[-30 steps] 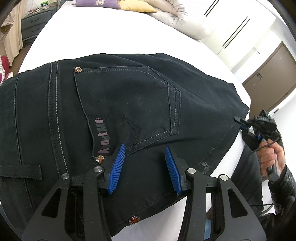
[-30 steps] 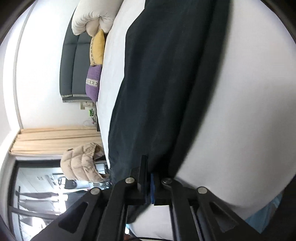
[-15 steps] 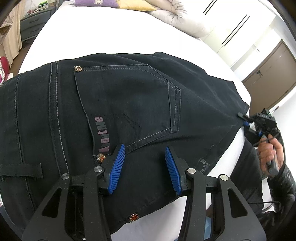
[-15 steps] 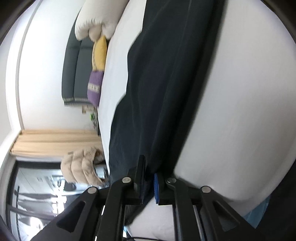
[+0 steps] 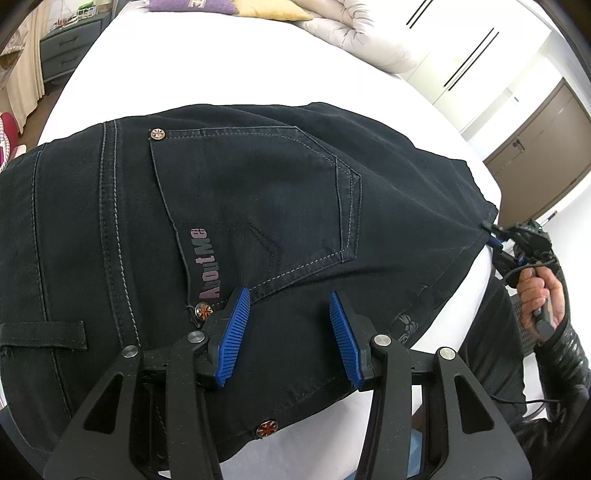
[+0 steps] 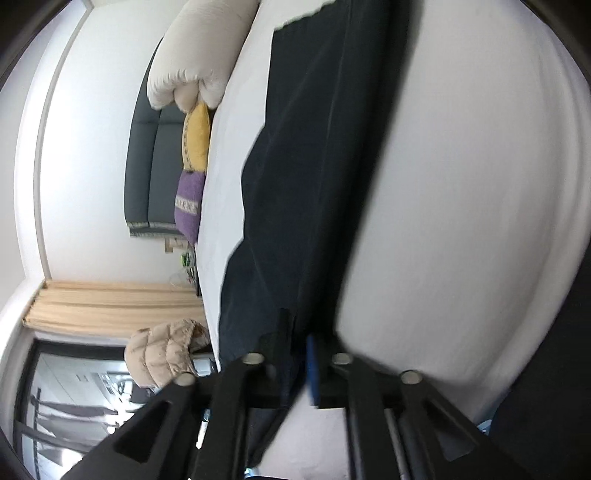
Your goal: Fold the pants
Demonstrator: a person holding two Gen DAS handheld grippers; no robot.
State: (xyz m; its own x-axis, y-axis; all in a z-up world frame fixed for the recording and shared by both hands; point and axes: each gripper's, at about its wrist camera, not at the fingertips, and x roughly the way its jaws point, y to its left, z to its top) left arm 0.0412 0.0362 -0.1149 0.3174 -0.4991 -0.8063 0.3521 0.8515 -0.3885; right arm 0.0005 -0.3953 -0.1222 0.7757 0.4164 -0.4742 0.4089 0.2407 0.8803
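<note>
On the white bed [image 5: 229, 74], black pants [image 5: 258, 206] spread flat, back side up, waistband toward the left, legs folded over toward the right edge of the mattress. Back pocket [image 5: 258, 192] in the middle of the cloth, grey stitching along its border, a lettered print down its near-left side, metal rivets at its corners and another low on the near hem. Near the viewer, left gripper [image 5: 291, 332] poised over the cloth just below that pocket, blue pads [image 5: 234, 334] parted at a middling gap, nothing pinched between them, no clear contact with the fabric. At the far right, right gripper [image 5: 493, 236] at the corner of the hem, gripped by a hand [image 5: 541, 295] in a dark sleeve [image 5: 569, 354]. From the right wrist view, that same gripper [image 6: 295, 354] narrow and opening, a dark edge of the pants [image 6: 314, 166] running between the fingers, one blue pad [image 6: 313, 369] showing with a sliver of gap beside the cloth; hard to tell through the blur whether the pads touch it at all. Beyond the pants, at the head of the bed, a purple pillow [image 5: 192, 4], a yellow pillow [image 5: 269, 9] and a bunched pale duvet [image 5: 354, 33]. Far left, a grey nightstand [image 5: 70, 48] beside beige curtains [image 5: 20, 85]. Far right, white wardrobe doors [image 5: 476, 55] and a brown door [image 5: 539, 147].
</note>
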